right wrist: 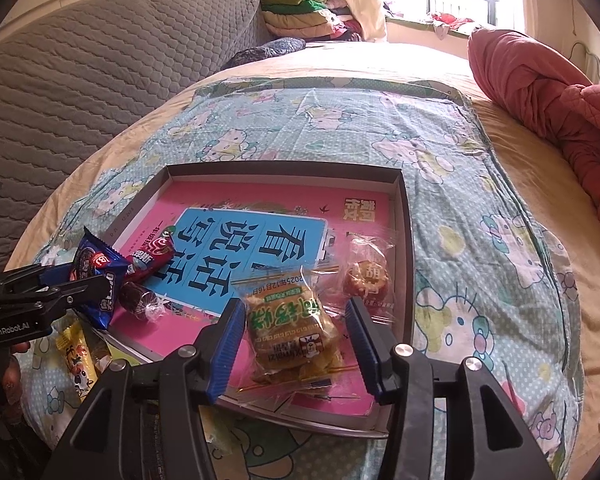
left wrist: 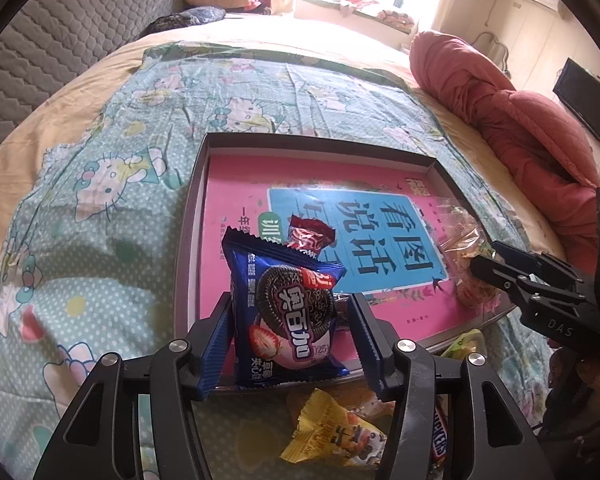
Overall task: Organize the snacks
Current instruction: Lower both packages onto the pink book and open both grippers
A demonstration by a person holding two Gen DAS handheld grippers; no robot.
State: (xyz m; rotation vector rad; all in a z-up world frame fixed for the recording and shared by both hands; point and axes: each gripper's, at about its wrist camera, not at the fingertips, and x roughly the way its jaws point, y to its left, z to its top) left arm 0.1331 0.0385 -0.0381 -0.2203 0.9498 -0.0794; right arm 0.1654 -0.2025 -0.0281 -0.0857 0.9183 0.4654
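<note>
A shallow grey box (left wrist: 192,208) (right wrist: 406,240) with a pink book lining its bottom lies on the bed. My left gripper (left wrist: 290,338) is open around a blue cookie packet (left wrist: 288,308), which stands at the box's near edge; it also shows in the right wrist view (right wrist: 100,280). A red candy (left wrist: 308,236) (right wrist: 152,258) lies behind it. My right gripper (right wrist: 296,344) is open, its fingers either side of a clear-wrapped pastry (right wrist: 290,328) lying in the box. A second wrapped pastry (right wrist: 366,276) lies beyond it.
A yellow snack packet (left wrist: 332,428) (right wrist: 76,356), a Snickers bar (left wrist: 440,436) and a green packet (left wrist: 464,344) lie on the Hello Kitty sheet (left wrist: 100,168) outside the box. A dark wrapped candy (right wrist: 138,298) lies in the box. A red quilt (left wrist: 520,120) is bunched at the right.
</note>
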